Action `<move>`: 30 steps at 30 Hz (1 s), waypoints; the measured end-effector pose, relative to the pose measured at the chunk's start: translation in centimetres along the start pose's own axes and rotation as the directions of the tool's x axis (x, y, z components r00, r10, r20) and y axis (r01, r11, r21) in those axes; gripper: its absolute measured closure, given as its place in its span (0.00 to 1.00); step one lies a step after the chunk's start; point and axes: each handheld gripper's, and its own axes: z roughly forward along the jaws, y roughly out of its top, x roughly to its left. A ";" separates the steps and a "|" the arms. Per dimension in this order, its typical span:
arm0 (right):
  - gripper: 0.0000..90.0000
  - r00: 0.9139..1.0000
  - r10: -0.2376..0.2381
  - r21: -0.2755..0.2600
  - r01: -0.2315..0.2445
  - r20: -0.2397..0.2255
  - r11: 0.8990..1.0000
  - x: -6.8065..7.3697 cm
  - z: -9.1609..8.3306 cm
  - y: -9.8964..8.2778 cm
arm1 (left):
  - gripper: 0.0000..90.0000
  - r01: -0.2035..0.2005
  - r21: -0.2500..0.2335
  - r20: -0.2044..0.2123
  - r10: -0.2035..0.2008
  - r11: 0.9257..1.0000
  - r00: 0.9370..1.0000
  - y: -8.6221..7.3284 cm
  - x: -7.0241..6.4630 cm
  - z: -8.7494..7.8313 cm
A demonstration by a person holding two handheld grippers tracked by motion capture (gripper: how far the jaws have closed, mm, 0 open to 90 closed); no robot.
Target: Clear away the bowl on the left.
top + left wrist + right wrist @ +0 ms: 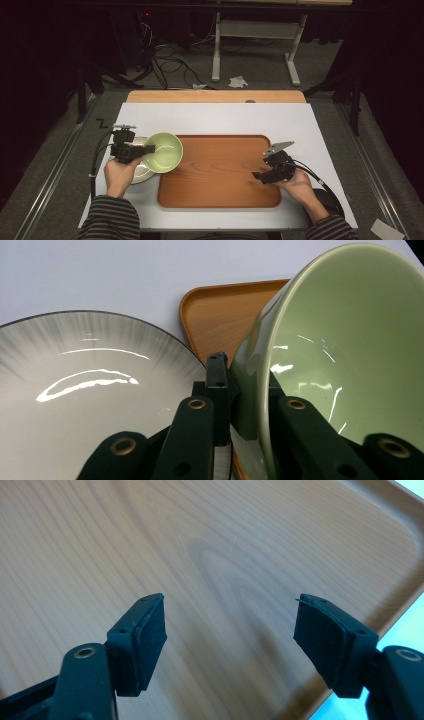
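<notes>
- Left claw (150, 149): clamped on the rim wall of the green bowl (163, 152), one jaw inside the wall and one outside, as the left gripper view shows (239, 405)
- Green bowl: held tilted, its opening turned partly toward the tray side; it hangs over the right edge of the grey-streaked plate (141, 172) and overlaps the left edge of the wooden tray (220, 172). Whether its base touches the plate or the tray cannot be told
- In the left gripper view the bowl (350, 340) stands to the right of the plate (90, 390), with a corner of the tray (220, 315) just behind both
- Right claw (230, 640): jaws wide apart with nothing between them, hovering low over the bare wood of the tray (150, 545); in the high view it sits near the tray's right edge (257, 176)
- Tabletop (215, 117): white surface carrying plate and tray; the tray floor is bare
- Progress, as a judgement: the grip on the bowl is secured and the bowl is at the plate-to-tray boundary, so the transfer looks roughly mid-way
- Remaining, as a judgement: carry the bowl fully over the tray, level it, set it down, release. The plate remains on the tabletop left of the tray and may be next
</notes>
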 end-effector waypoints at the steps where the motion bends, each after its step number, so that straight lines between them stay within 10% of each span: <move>1: 0.34 1.000 0.000 0.002 0.000 -0.001 1.000 0.0 0.0 0.0 | 0.92 -0.005 0.001 0.001 0.005 1.000 1.000 0.0 -0.1 0.0; 30: 0.34 1.000 0.003 -0.002 -0.003 0.001 1.000 -0.1 0.0 0.0 | 0.92 -0.114 0.074 0.092 0.107 0.991 0.990 1.1 -4.7 3.4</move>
